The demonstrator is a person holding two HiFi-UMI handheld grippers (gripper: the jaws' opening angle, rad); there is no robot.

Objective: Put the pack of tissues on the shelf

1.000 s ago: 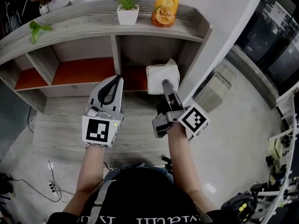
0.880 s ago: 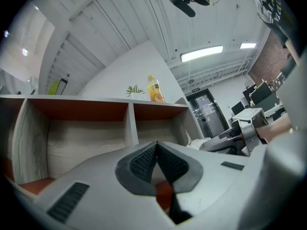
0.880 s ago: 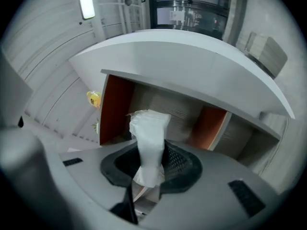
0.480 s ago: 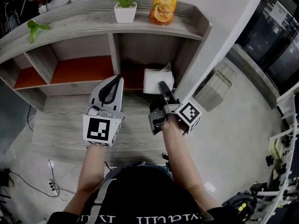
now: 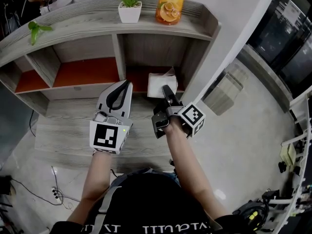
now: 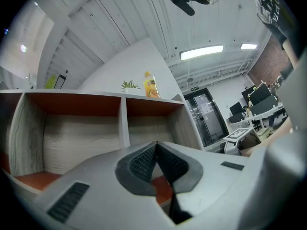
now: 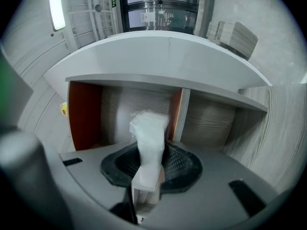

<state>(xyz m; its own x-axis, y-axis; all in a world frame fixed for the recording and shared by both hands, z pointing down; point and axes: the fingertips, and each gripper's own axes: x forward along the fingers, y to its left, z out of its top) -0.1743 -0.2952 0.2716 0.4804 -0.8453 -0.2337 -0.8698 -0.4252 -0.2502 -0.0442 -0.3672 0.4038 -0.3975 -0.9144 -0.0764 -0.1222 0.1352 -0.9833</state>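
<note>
The white pack of tissues point(image 5: 159, 84) is at the mouth of the shelf's point(image 5: 97, 21) lower right compartment, just over its red floor. My right gripper point(image 5: 165, 91) is shut on the pack from the near side. In the right gripper view the pack point(image 7: 148, 138) stands upright, pinched between the dark pads point(image 7: 180, 164), with the compartment's wooden back wall behind it. Whether the pack rests on the shelf floor I cannot tell. My left gripper point(image 5: 125, 86) hovers left of it in front of the middle divider, its jaws shut and empty; its tips point(image 6: 156, 145) meet in the left gripper view.
A potted plant point(image 5: 129, 6) and an orange juice bottle point(image 5: 170, 4) stand on the shelf top. A green leaf point(image 5: 37, 30) lies at its left. A person stands at the far left corner. Cables point(image 5: 53, 194) lie on the floor, and a white slatted object point(image 5: 222, 94) is right of the shelf.
My right gripper has carried the tissue pack forward and slightly left, down into the lower right compartment. The left gripper has barely shifted.
</note>
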